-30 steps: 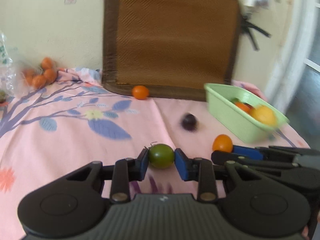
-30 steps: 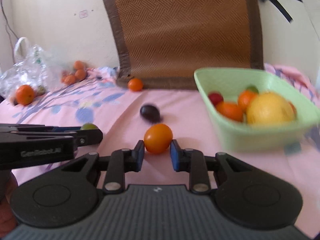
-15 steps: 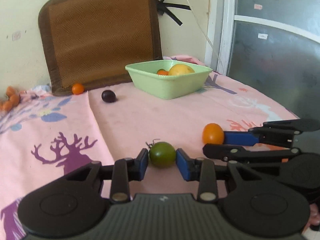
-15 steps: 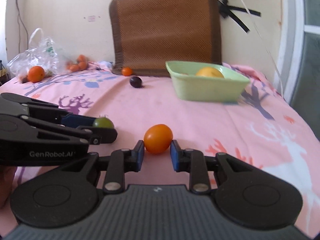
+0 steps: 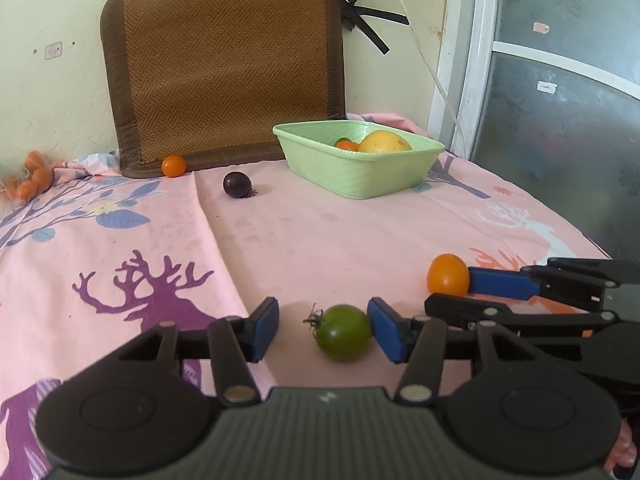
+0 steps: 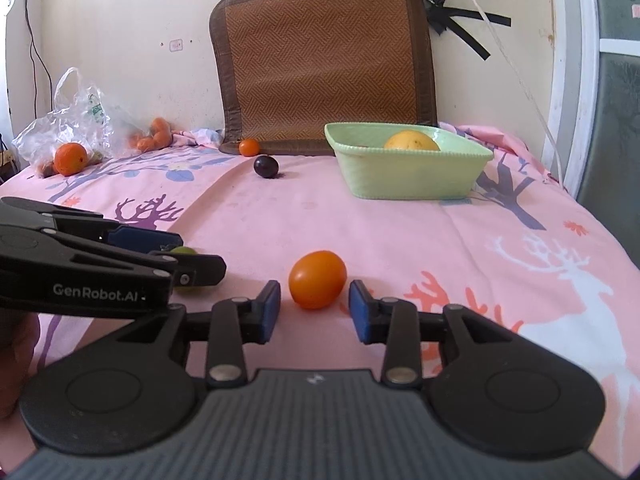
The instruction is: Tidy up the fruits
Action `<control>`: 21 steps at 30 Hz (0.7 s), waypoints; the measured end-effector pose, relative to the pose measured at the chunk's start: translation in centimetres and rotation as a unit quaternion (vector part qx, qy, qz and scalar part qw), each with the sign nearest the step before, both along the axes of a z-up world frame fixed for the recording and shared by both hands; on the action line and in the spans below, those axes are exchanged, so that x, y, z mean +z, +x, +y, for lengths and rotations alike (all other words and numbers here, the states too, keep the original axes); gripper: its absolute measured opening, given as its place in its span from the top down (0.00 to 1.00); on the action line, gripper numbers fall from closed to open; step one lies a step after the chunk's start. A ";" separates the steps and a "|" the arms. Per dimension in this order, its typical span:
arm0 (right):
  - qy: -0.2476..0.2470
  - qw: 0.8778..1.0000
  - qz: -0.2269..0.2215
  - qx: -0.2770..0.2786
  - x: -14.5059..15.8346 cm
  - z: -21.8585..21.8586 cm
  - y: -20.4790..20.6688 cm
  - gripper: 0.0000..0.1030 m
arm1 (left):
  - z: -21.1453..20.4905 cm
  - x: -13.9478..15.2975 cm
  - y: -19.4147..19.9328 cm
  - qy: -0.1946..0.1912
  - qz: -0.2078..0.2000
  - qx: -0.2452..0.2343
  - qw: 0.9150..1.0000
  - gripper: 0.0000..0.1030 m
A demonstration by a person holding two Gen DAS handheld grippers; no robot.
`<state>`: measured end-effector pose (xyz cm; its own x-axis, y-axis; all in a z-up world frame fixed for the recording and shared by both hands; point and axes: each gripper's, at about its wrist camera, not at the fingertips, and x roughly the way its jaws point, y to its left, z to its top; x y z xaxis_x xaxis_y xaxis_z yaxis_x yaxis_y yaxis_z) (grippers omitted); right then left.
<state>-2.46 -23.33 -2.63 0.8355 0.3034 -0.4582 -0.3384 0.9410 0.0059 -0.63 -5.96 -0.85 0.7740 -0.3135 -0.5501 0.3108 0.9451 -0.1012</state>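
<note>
Two grippers sit low over the pink patterned cloth (image 5: 328, 236), side by side, each with its fingers spread and a fruit lying between them. Far left in the right wrist view, a clear plastic bag (image 6: 76, 120) lies against the wall with an orange (image 6: 70, 159) at its mouth, and a small heap of orange fruits (image 6: 152, 138) sits just beyond it. Nearer the front, the left gripper (image 5: 323, 330) stands wide apart around a green tomato (image 5: 344, 332); the tomato rests on the cloth close against the right-hand blue pad, well clear of the left-hand one. Behind, at the foot of a brown woven mat (image 5: 228, 68) propped against the wall, lies a small orange tomato (image 5: 174, 165), and a dark plum (image 5: 237, 185) sits on the cloth a little in front of it. To the right of the green tomato, the right gripper (image 6: 314, 310) is likewise spread, an orange tomato (image 6: 318, 279) resting on the cloth between its blue pads with a gap on either side. Further back and to the right stands a light green basket (image 5: 360, 176) holding a large yellow fruit (image 5: 384, 143) and a smaller orange one beside it. At the far right a white cable (image 5: 424, 52) hangs down the wall.
</note>
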 end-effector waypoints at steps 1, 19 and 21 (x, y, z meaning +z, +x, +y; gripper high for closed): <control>0.002 1.000 -0.005 0.000 0.0 -0.1 -0.1 0.59 | 0.0 0.0 0.0 0.001 0.000 0.000 1.000 0.51; 0.010 1.000 -0.008 -0.010 0.3 -0.3 0.1 0.50 | -0.2 0.1 0.1 0.015 0.000 0.012 1.000 0.52; 0.010 1.000 -0.003 -0.012 0.3 -0.3 0.3 0.50 | -0.1 0.1 0.1 0.015 0.000 0.014 1.000 0.53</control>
<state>-2.16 -23.59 -2.34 0.8455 0.2935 -0.4462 -0.3168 0.9482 0.0235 -0.50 -6.09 -0.77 0.7824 -0.2749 -0.5588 0.2841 0.9560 -0.0725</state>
